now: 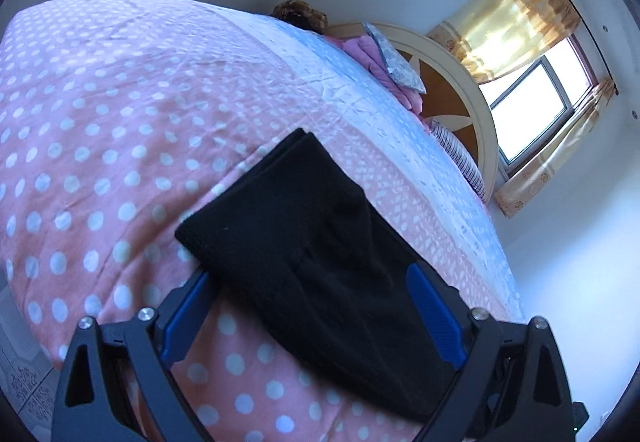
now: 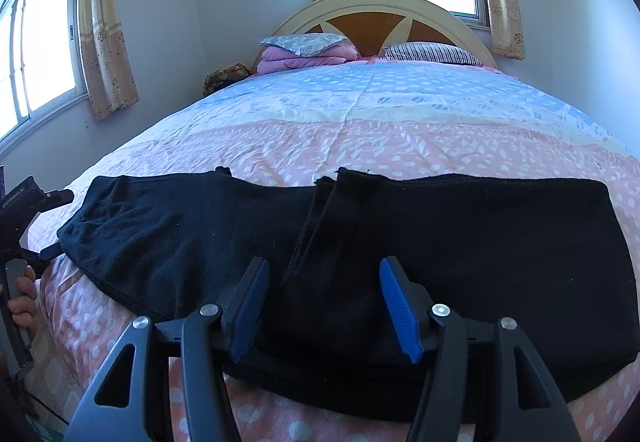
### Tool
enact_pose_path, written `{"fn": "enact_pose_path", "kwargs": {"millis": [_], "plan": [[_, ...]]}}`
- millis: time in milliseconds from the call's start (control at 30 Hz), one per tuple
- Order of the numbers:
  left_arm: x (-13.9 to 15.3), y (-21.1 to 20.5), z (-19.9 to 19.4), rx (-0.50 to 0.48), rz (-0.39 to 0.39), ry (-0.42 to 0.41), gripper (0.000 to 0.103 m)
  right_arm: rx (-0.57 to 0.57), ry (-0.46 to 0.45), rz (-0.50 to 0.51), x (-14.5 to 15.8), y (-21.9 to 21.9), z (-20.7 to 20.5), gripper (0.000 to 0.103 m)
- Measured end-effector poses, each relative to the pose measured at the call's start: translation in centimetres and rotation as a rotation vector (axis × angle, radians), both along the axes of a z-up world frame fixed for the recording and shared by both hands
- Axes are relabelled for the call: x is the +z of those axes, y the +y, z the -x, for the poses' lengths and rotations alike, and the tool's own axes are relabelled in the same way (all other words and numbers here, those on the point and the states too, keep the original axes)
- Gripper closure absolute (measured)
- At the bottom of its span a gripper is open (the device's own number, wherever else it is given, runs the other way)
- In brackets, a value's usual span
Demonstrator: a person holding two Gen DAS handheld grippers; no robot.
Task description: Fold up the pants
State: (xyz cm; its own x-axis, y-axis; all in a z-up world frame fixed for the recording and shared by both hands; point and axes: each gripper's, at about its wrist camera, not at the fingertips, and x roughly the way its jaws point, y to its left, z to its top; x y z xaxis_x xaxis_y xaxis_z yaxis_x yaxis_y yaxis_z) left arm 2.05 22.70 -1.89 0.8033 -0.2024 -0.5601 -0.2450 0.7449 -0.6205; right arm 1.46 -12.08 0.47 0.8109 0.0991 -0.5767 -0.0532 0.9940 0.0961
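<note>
The black pants (image 2: 360, 262) lie flat across the near part of the bed (image 2: 360, 121), on a pink polka-dot bedspread (image 1: 100, 121), with one end folded over so that a doubled layer overlaps the single layer. The right gripper (image 2: 324, 282) sits low over the near edge of the pants with its jaws released and spread apart; the fold edge runs up between the two blue pads (image 2: 400, 306), and neither pad presses the fabric. To the outside of the right gripper's left finger lies the single layer; to the outside of its right finger lies the doubled portion. The left gripper (image 1: 312, 282) is at the opposite end of the pants, jaws released and wide apart, with the fabric lying between and over the fingertip region; one blue pad (image 1: 432, 310) rests against the cloth without a clamping grip. In the right wrist view, a hand (image 2: 22, 302) holds the left gripper's handle at the far left edge. Beyond both sets of jaws are pillows (image 2: 432, 51), a folded pink blanket (image 2: 304, 57) and an arched headboard (image 2: 376, 7).
</note>
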Motion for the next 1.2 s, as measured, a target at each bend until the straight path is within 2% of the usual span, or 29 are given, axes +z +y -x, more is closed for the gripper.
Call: {"fn": "enact_pose_path", "kwargs": {"millis": [200, 267, 300, 333, 367, 400, 467, 500, 600, 700, 800, 867, 967, 1033, 1200], "plan": [[0.1, 0.2, 0.2, 0.079, 0.042, 0.028, 0.007, 0.006, -0.001, -0.016, 0.0, -0.3, 0.0, 0.043], [0.1, 0.0, -0.2, 0.1, 0.028, 0.035, 0.008, 0.002, -0.003, -0.017, 0.0, -0.3, -0.1, 0.043], [0.2, -0.3, -0.7, 0.102, 0.006, 0.044, 0.012, 0.0, -0.004, -0.016, -0.1, -0.2, -0.1, 0.043], [0.3, -0.5, -1.1, 0.102, -0.01, 0.048, 0.019, 0.0, -0.005, -0.014, -0.1, -0.2, -0.1, 0.043], [0.3, -0.4, -1.4, 0.092, -0.011, 0.047, 0.051, 0.0, -0.004, -0.014, -0.1, -0.2, -0.1, 0.043], [-0.1, -0.4, -1.8, 0.059, 0.025, 0.051, 0.087, 0.001, -0.003, -0.015, 0.0, -0.2, -0.1, 0.043], [-1.1, 0.3, -1.7, 0.059, 0.118, 0.038, 0.087, 0.003, -0.001, -0.016, 0.1, -0.2, -0.1, 0.043], [-1.2, 0.4, -1.5, 0.061, 0.126, 0.028, 0.087, 0.005, -0.003, -0.017, 0.1, -0.2, 0.0, 0.043], [-0.1, -0.6, -1.2, 0.043, 0.026, 0.01, 0.087, 0.012, -0.005, -0.043, 0.5, -0.5, 0.2, 0.043], [2.3, -2.6, -1.1, -0.033, -0.062, -0.077, 0.087, 0.022, -0.057, -0.14, 2.0, -1.8, 1.3, 0.043], [5.1, -5.9, -1.1, -0.147, -0.164, -0.161, 0.087, -0.01, -0.108, -0.182, 3.7, -3.3, 2.3, 0.043], [6.9, -8.8, -1.0, -0.229, -0.252, -0.221, 0.087, -0.046, -0.097, -0.199, 4.2, -4.6, 2.5, 0.043], [8.4, -13.6, -0.3, -0.376, -0.32, -0.307, 0.087, -0.084, -0.076, -0.275, 4.3, -6.9, 3.0, 0.043], [8.2, -16.9, -0.3, -0.468, -0.344, -0.323, 0.087, -0.1, -0.06, -0.34, 4.0, -8.5, 3.5, 0.043], [4.9, -23.4, -0.2, -0.635, -0.391, -0.271, 0.087, -0.083, -0.006, -0.481, 2.8, -10.7, 4.0, 0.043]]}}
